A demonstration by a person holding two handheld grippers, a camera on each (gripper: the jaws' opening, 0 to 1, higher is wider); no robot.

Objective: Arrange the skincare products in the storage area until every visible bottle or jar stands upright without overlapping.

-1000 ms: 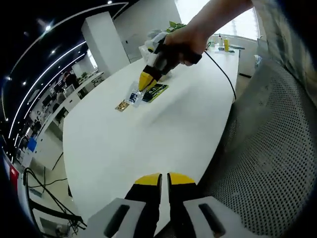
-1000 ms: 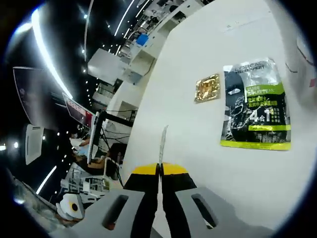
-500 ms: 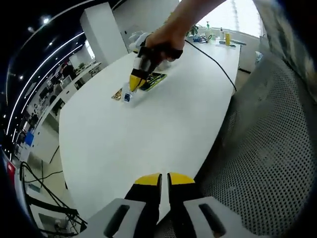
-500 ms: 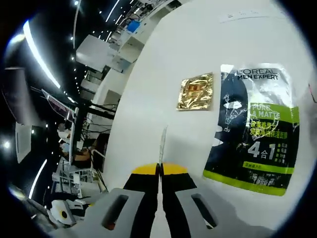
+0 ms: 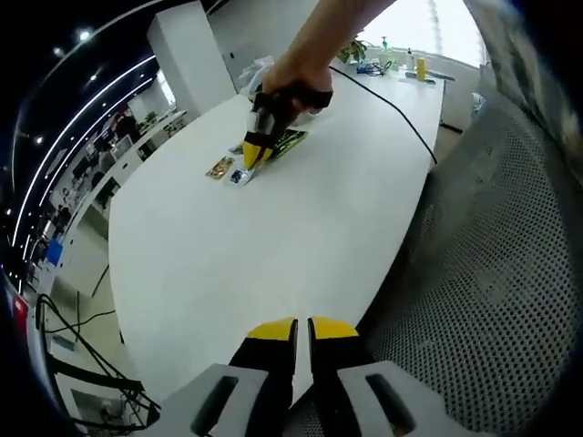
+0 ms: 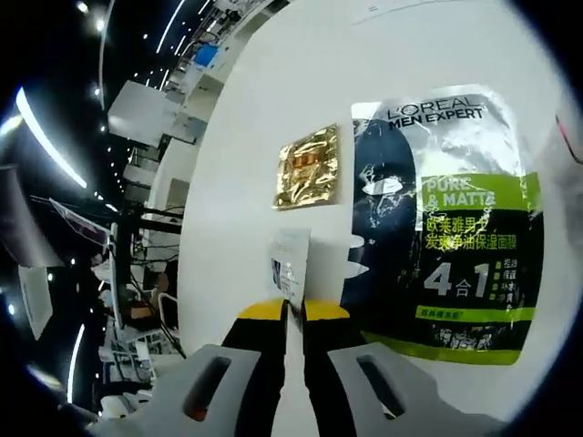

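Right claw (image 6: 292, 314): jaws pinched on a small white sachet (image 6: 291, 262), held low over the table (image 6: 246, 137).
Left claw (image 5: 301, 328): jaws closed on nothing, at the table's near edge.
Gold sachet (image 6: 309, 167): flat, just beyond the white one.
Black and green packet (image 6: 455, 228): flat beside both.
Hand (image 5: 290, 84): gripped the right claw far across the table.
Mesh chair (image 5: 492, 273): right of the table.

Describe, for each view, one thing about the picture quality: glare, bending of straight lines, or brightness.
Left gripper view: the window behind the white table is blown out and the table edge bows from fisheye bending. Right gripper view: glare glints off the gold sachet and the glossy black-and-green packet, the room beyond is dark with streaked ceiling lights, and the small sachet in the right hand-held gripper stays readable.
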